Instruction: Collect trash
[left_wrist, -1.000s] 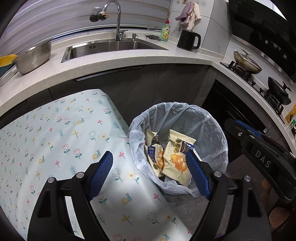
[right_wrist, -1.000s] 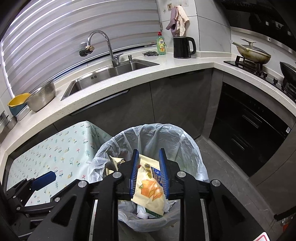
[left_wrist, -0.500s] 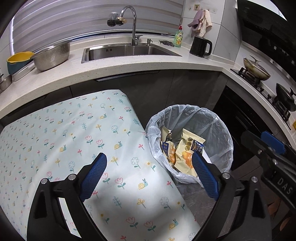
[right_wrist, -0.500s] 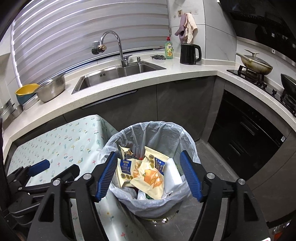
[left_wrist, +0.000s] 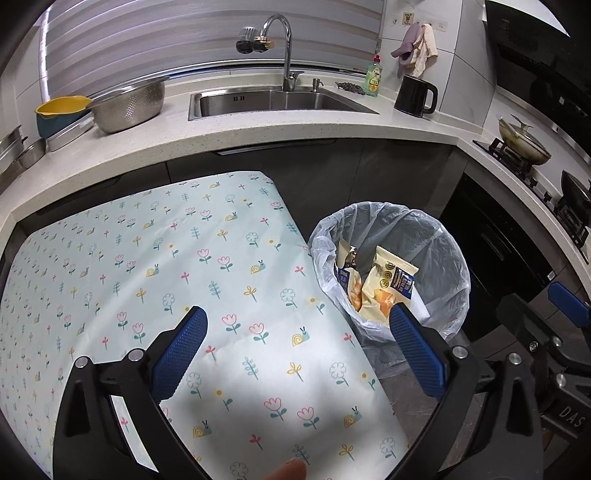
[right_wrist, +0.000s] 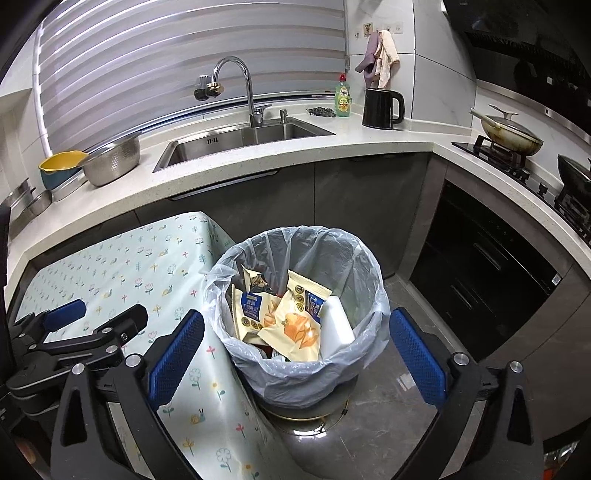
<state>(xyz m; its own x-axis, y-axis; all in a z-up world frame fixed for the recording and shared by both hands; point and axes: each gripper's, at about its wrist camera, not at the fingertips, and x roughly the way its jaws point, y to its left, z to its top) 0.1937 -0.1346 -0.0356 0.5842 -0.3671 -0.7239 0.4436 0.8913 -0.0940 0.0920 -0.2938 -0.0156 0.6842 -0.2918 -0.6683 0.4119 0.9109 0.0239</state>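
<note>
Where the floral-cloth table sits at 9 o'clock below the L-shaped counter, the lined trash bin at centre holds snack wrappers. Left hand-held gripper and right hand-held gripper: both spread, empty.

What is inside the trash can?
Inside the trash can, lined with a plastic bag, lie snack wrappers and something flat and white. Whatever sits under them is covered, so I cannot tell.
</note>
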